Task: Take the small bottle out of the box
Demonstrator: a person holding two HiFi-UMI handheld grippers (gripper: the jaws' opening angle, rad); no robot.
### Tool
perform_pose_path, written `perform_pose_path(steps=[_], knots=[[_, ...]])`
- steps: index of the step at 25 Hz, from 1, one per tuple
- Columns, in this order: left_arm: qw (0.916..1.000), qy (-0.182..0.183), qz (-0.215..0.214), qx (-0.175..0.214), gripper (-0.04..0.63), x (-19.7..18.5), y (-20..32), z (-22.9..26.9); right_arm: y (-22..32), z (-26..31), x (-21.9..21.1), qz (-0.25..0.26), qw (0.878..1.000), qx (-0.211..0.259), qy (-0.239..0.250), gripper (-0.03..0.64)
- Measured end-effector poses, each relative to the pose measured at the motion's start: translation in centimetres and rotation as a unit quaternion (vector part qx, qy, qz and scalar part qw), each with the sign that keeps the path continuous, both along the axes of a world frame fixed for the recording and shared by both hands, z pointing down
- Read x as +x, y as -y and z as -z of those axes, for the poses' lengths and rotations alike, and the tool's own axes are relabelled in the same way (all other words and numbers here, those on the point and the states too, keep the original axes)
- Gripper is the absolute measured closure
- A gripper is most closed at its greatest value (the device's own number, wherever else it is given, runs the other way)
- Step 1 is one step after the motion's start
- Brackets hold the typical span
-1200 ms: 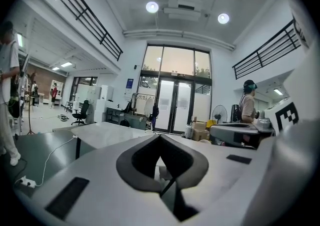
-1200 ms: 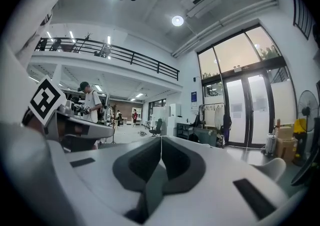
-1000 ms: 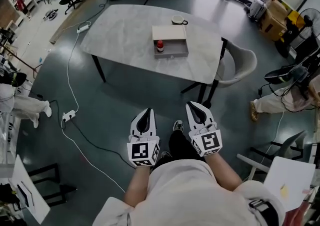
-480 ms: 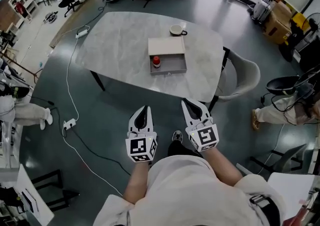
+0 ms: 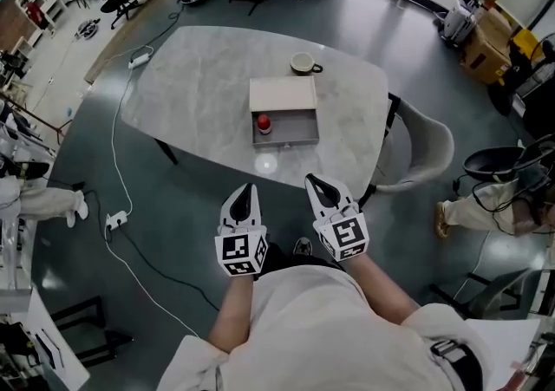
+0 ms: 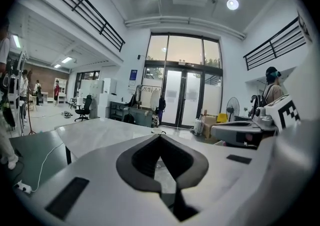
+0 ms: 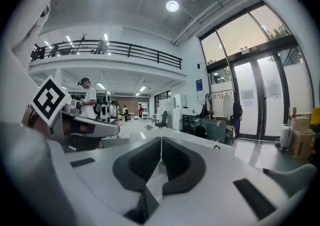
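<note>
In the head view an open grey box [image 5: 299, 127] sits on a pale marble table [image 5: 199, 90], its lid [image 5: 283, 93] folded back. A small bottle with a red cap [image 5: 264, 125] stands in the box's left end. My left gripper [image 5: 244, 192] and right gripper [image 5: 313, 182] hang side by side short of the table's near edge, both shut and empty. In the left gripper view the left gripper [image 6: 160, 135] has its jaws closed tip to tip, with the table stretching ahead. The right gripper [image 7: 161, 139] in its own view is likewise closed on nothing.
A cup [image 5: 303, 62] stands on the table behind the box. A grey chair [image 5: 422, 148] is tucked at the table's right side. A white cable and power strip [image 5: 114, 221] lie on the floor at left. Boxes and a fan stand at far right.
The table and box have come closer and lower in the head view as I step forward. Both grippers stay shut and level, side by side.
</note>
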State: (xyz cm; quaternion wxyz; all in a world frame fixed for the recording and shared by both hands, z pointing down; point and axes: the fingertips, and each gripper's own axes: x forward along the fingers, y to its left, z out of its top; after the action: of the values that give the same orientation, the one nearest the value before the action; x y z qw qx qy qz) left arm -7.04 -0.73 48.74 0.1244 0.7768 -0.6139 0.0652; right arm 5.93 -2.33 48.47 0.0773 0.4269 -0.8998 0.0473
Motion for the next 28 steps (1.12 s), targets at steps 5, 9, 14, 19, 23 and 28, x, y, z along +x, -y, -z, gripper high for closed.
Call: perform_pose_path(steps=[5, 9, 14, 19, 23, 28], knots=[[0.9999, 0.01, 0.005, -0.008, 0.573, -1.4, 1.7, -0.9, 2.1, -2.2, -1.3, 0.014, 1.0, -0.02, -0.014, 0.591], [0.9998, 0.008, 0.007, -0.019, 0.573, -3.1, 3.9, -2.2, 4.5, -3.6, -2.6, 0.01, 0.999, -0.03, -0.023, 0.591], [0.9991, 0.007, 0.0, -0.041, 0.574, -4.5, 6.3, -4.0, 7.0, -4.8, -4.5, 0.013, 0.998, -0.045, -0.036, 0.591], [0.9981, 0.009, -0.019, -0.058, 0.574, -5.5, 8.7, -5.2, 10.0, -7.1, -6.5, 0.013, 0.996, -0.065, -0.063, 0.589], [0.9976, 0.014, -0.025, -0.064, 0.574, -6.3, 10.0, -6.0, 11.9, -8.6, -7.8, 0.017, 0.994, -0.067, -0.081, 0.589], [0.9966, 0.01, -0.012, -0.081, 0.573, -7.6, 10.4, -7.8, 13.9, -10.6, -8.8, 0.019, 0.993, -0.084, -0.083, 0.588]])
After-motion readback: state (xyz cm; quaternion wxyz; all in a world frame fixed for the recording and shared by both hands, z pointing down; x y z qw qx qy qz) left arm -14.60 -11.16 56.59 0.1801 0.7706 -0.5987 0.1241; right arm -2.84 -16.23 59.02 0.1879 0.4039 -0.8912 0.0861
